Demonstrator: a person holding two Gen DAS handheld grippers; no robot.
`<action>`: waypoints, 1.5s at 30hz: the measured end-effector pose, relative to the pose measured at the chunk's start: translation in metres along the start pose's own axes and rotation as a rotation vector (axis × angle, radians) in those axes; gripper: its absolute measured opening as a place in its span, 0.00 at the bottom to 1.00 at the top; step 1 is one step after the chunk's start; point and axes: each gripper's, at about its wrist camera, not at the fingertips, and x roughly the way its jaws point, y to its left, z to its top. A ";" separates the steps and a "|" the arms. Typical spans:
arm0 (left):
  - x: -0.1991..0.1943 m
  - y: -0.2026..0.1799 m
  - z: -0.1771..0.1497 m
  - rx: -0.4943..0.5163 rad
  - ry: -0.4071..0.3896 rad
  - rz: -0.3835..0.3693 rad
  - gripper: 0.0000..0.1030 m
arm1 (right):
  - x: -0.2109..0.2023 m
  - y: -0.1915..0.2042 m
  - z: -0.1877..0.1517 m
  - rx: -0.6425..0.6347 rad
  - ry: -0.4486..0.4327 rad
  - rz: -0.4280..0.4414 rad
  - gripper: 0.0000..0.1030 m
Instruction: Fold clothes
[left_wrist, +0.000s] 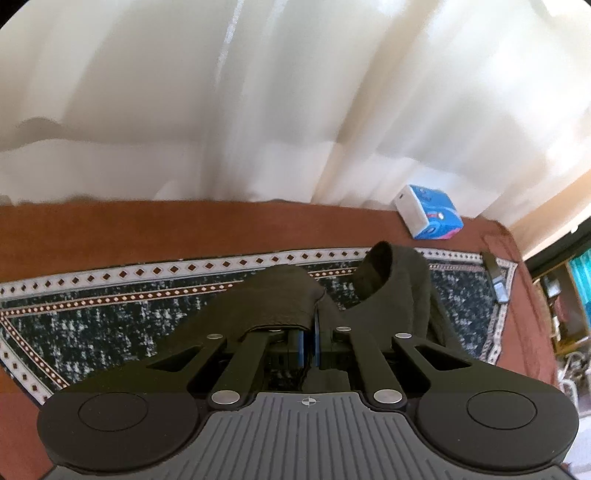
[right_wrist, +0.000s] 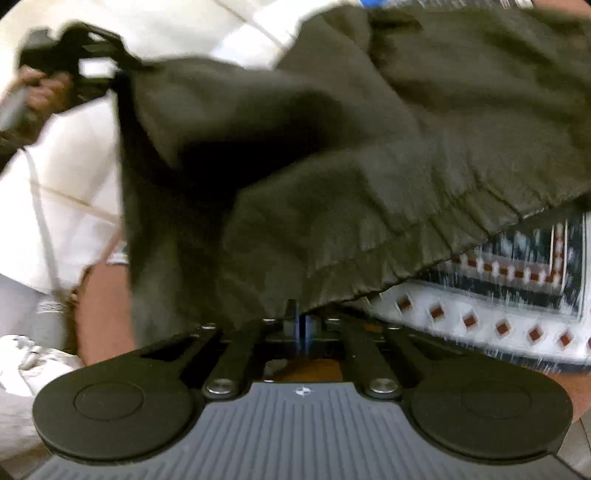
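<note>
A dark olive garment (left_wrist: 280, 295) hangs over my left gripper (left_wrist: 309, 319), whose jaws are shut on a fold of it. One tube-shaped end (left_wrist: 391, 280) stands up just beyond, its opening facing left. In the right wrist view the same garment (right_wrist: 332, 147) fills most of the picture, lifted and blurred. My right gripper (right_wrist: 301, 315) is shut on its gathered hem, which covers the fingertips. At the upper left of that view a hand (right_wrist: 44, 88) holds the left gripper (right_wrist: 79, 55) at the cloth's far corner.
A dark patterned mat (left_wrist: 92, 317) with a white diamond border lies on a red-brown surface (left_wrist: 110, 229). A blue and white tissue pack (left_wrist: 430, 212) sits at the back right, a small dark device (left_wrist: 495, 277) on the mat's right edge. White curtains (left_wrist: 258, 92) hang behind.
</note>
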 end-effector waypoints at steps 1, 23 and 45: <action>-0.001 -0.001 0.002 -0.013 -0.001 -0.006 0.01 | -0.011 0.004 0.008 -0.010 -0.024 0.027 0.03; -0.018 -0.080 0.057 -0.028 -0.099 -0.205 0.02 | -0.214 0.022 0.108 -0.294 -0.414 0.233 0.02; 0.035 0.137 -0.105 0.034 0.193 -0.009 0.42 | -0.011 0.031 -0.013 -0.239 0.322 0.180 0.46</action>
